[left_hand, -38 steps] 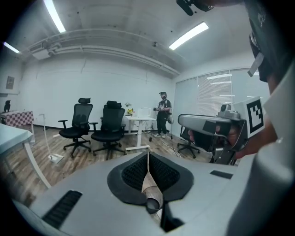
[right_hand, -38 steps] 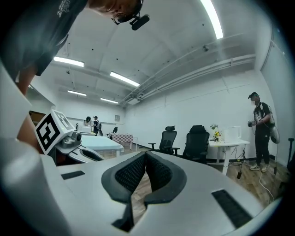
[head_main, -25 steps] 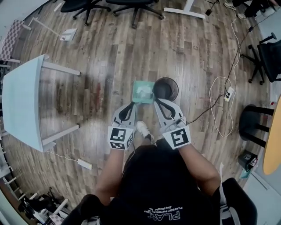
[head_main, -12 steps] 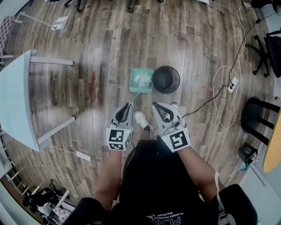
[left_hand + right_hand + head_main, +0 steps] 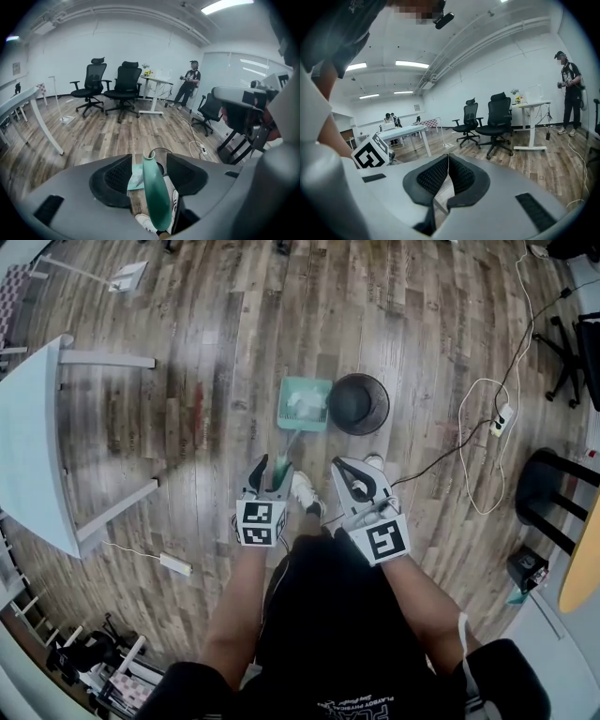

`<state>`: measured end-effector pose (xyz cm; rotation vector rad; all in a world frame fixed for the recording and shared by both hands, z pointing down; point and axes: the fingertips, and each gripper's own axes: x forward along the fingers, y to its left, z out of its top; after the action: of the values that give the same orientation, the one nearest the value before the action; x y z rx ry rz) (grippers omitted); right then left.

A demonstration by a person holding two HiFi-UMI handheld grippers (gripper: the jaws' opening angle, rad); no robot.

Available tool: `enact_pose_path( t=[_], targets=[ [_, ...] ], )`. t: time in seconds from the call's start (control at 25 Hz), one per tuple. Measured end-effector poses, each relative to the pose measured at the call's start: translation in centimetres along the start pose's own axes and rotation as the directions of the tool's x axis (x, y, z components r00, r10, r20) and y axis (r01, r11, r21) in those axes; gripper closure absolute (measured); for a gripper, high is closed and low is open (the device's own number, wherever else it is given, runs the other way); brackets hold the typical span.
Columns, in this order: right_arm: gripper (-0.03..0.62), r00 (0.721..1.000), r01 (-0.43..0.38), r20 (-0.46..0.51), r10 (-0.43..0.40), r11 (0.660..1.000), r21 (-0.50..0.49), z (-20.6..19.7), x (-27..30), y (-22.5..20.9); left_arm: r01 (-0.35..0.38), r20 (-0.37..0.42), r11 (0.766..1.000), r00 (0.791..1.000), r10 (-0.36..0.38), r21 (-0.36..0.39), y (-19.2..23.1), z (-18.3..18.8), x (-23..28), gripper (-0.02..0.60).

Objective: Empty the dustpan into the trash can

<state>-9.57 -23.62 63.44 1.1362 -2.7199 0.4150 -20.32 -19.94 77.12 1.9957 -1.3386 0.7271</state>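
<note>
Wood floor: the dustpan is sitting loaded just beside the trash can. We're seeing the left gripper jaws, just opening, standing wide around its handle, not pressing. The right gripper jaws are sitting shut, empty. Grasp looks next.

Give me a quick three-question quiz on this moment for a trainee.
1. True or false: the right gripper is shut and empty.
2. What stands between the left gripper's jaws? A: the dustpan's handle; B: a brush; C: nothing.
3. In the head view, on which side of the trash can does the dustpan lie?
Key: 1 true. 2 A; the jaws have just been opening and do not press it. 3 Its left.
</note>
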Motion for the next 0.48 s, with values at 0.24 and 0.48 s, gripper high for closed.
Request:
enact_pose_path(
  t=[0.24, 0.48],
  targets=[
    [0.569, 1.000, -0.001, -0.017, 0.001, 1.000, 0.001, -0.9, 0.1, -0.1, -0.002, -0.101, 1.000, 0.995, 0.003, 0.001, -0.2, -2.4, 2.9, 0.356],
    [0.569, 1.000, 0.022, -0.010, -0.021, 0.999, 0.033, -1.3, -0.2, -1.3, -0.063, -0.120, 0.997, 0.991, 0.059, -0.034, 0.6, -3.1, 4.2, 0.357]
  ],
)
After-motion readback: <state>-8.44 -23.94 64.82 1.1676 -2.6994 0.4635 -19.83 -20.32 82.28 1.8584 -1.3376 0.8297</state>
